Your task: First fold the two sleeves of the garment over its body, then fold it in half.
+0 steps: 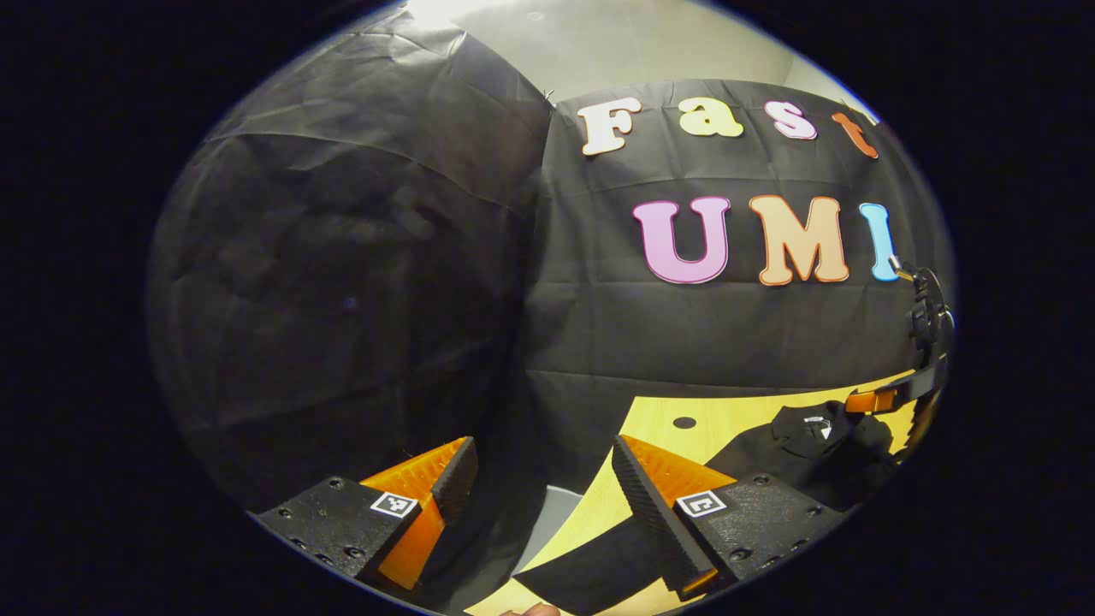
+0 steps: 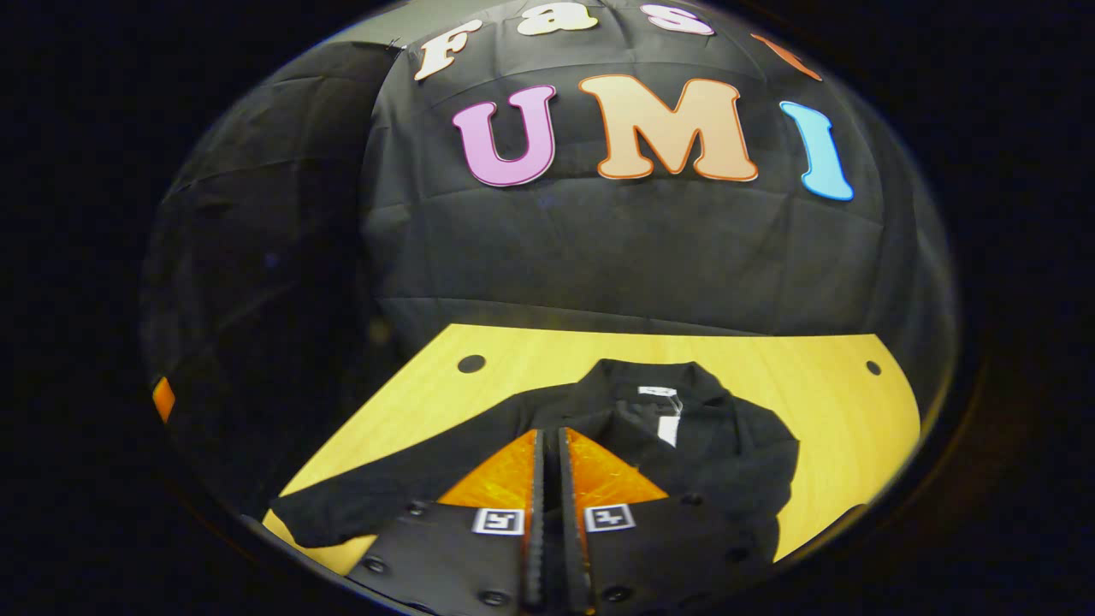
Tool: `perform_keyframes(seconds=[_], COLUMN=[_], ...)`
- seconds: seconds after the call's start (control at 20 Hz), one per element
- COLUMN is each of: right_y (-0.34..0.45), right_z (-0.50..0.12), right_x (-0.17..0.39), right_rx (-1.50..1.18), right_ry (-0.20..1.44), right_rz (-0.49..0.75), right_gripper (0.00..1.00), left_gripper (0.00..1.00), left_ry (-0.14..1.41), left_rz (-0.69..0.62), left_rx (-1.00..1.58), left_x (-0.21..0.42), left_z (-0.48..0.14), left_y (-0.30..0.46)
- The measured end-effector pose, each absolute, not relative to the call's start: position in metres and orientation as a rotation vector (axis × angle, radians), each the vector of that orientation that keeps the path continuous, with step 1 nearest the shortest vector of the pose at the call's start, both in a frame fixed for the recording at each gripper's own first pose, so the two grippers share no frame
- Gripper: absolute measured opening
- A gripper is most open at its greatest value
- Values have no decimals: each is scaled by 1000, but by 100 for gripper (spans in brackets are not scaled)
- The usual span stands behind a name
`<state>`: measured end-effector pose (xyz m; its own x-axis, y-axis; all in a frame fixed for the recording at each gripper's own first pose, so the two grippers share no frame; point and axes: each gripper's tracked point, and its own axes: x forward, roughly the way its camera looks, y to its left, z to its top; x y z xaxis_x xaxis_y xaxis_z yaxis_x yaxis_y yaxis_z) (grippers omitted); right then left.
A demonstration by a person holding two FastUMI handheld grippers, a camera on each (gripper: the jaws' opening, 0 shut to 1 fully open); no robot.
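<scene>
A black garment [image 2: 727, 445] lies flat on the yellow table [image 2: 821, 385], collar toward the wall, with a white tag at the neck. One sleeve [image 2: 359, 505] stretches out to the left; the other side ends in a rounded edge. My right gripper [image 2: 547, 432] is shut, its fingers pressed together over the garment's chest, and I see no cloth between them. My left gripper [image 1: 543, 445] stands open off the table's left end, nothing between its fingers. In the left gripper view the sleeve [image 1: 590, 569] lies just under its right finger [image 1: 642, 488], and the garment [image 1: 813, 449] sits farther right under the right gripper [image 1: 920, 376].
The table [image 1: 659, 428] has a round hole [image 1: 684, 422] near the back; the right gripper view shows two such holes [image 2: 470, 364] at its back corners. Black cloth walls close the booth behind and to the left. A grey floor patch [image 1: 552, 513] shows beyond the table's left edge.
</scene>
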<state>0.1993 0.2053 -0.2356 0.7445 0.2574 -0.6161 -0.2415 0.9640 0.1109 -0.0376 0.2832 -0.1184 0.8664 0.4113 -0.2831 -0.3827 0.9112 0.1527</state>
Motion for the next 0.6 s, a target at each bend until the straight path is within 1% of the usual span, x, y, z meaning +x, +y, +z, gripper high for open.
perform_keyframes(seconds=[0.1,0.15,0.2,0.35,0.45,0.5,0.55,0.6], right_y=[204,197,194,176,164,160,157,152], right_z=[-227,-222,-219,-215,-212,-212,-211,-214], right_x=[205,210,209,207,206,205,204,201], right_rx=[29,19,17,5,-8,-13,-18,-27], right_ry=[634,611,600,597,596,592,592,601], right_rz=[262,248,240,212,192,187,183,175], right_gripper=[72,95,98,98,98,94,98,98], left_gripper=[94,93,93,94,94,94,94,94], left_ry=[344,357,368,406,459,489,523,565], left_rz=[414,412,409,396,387,384,379,377], left_rx=[82,78,75,74,61,48,35,22], left_x=[-37,-35,-36,-31,-31,-33,-35,-37], left_z=[-129,-135,-140,-160,-179,-190,-202,-216], left_y=[285,286,287,286,286,285,284,282])
